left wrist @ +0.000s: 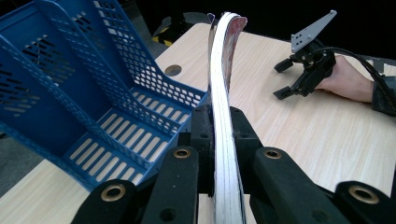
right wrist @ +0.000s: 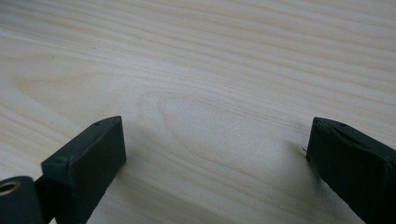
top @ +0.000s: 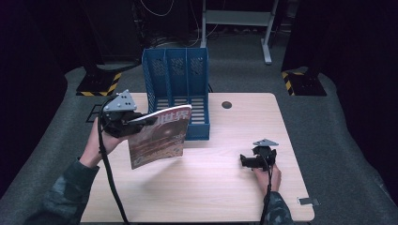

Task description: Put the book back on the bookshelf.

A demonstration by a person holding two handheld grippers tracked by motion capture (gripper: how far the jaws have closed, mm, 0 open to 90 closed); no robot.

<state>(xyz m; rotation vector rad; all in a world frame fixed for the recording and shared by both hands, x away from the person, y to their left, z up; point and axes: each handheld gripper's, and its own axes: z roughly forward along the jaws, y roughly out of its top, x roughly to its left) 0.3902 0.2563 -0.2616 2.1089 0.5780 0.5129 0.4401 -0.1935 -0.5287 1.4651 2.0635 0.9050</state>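
My left hand-held gripper (top: 141, 120) is clamped tight on a magazine (top: 159, 136), its two black jaws pressed flat against both faces of the pages near one edge. In the left gripper view the magazine (left wrist: 223, 116) stands on edge between those jaws and bows a little toward its far end. From above, it hangs clear of the desk (top: 220, 187), tilted, with its cover facing me and its upper corner just in front of the blue file rack (top: 176, 89), which sits at about twelve o'clock on the desk with its open compartments turned my way. In the left gripper view the file rack (left wrist: 84, 98) lies at about ten o'clock from the magazine, close beside it but not touching. My right hand-held gripper (top: 245, 161) rests low at about four o'clock on the desk, well apart from the magazine, with its jaws spread wide and nothing between them, just bare wood grain beneath. A small round hole (top: 226, 104) in the desk sits just right of the rack.
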